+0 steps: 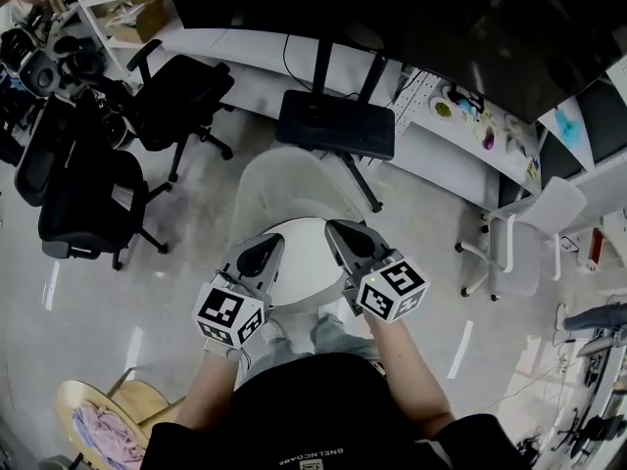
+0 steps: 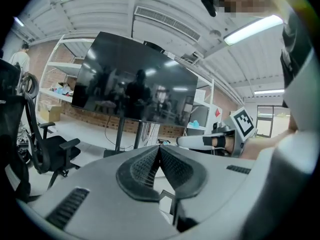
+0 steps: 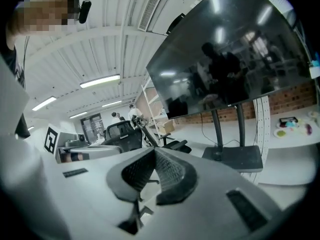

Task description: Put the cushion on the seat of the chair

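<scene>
Both grippers are empty and clenched: the left gripper (image 1: 263, 255) and the right gripper (image 1: 343, 235) hang side by side just over the white chair (image 1: 289, 179). Each one's fingers (image 2: 145, 166) are pressed pad to pad with only air beyond them.

What I take for the cushion (image 1: 98, 429) is a pinkish, rumpled thing lying in a wooden chair (image 1: 71, 392). That chair is to the left of the white chair and nearer to me, well apart from both grippers. Whether that seat or the white chair's is the one meant, I cannot tell.

From its creases I judge the cushion soft, light and floppy, with nothing to break and a cloth cover that should not slip. Held at one corner it would likely droop and fold. I would bite deep into two opposite edges, one gripper on each, so it stays spread flat.
</scene>
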{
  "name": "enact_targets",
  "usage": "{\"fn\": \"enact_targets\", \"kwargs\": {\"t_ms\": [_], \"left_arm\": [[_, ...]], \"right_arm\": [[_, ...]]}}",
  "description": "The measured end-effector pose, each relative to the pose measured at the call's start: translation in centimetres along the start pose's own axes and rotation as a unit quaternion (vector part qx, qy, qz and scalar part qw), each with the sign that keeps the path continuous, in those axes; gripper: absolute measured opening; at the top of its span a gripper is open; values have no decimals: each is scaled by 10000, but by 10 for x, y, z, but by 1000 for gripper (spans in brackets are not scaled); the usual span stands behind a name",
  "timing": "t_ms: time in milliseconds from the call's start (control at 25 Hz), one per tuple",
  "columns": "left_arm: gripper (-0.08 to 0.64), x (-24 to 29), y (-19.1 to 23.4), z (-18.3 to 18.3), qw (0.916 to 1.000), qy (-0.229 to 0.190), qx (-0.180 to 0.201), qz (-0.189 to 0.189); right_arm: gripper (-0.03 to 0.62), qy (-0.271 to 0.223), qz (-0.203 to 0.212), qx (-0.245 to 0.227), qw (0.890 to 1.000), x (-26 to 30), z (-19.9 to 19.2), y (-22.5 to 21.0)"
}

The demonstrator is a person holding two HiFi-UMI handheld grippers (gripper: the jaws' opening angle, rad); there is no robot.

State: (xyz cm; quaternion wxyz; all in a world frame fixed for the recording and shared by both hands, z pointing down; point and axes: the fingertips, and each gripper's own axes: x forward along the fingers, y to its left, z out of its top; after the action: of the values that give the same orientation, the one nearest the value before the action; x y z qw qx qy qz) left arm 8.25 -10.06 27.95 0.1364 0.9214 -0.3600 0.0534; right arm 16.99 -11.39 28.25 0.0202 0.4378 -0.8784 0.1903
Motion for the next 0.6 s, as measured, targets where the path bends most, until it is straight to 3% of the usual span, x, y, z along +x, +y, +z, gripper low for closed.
{"fn": "enact_targets", "kwargs": {"t_ms": [280, 600], "left_arm": [[11, 8, 1, 41, 9993, -277, 252, 64], [11, 10, -1, 84, 9964, -570, 598, 175]], "right_arm": [[9, -441, 163, -357, 9983, -4, 58, 5], [9, -744, 432, -597, 9945, -3, 99, 15]]}}
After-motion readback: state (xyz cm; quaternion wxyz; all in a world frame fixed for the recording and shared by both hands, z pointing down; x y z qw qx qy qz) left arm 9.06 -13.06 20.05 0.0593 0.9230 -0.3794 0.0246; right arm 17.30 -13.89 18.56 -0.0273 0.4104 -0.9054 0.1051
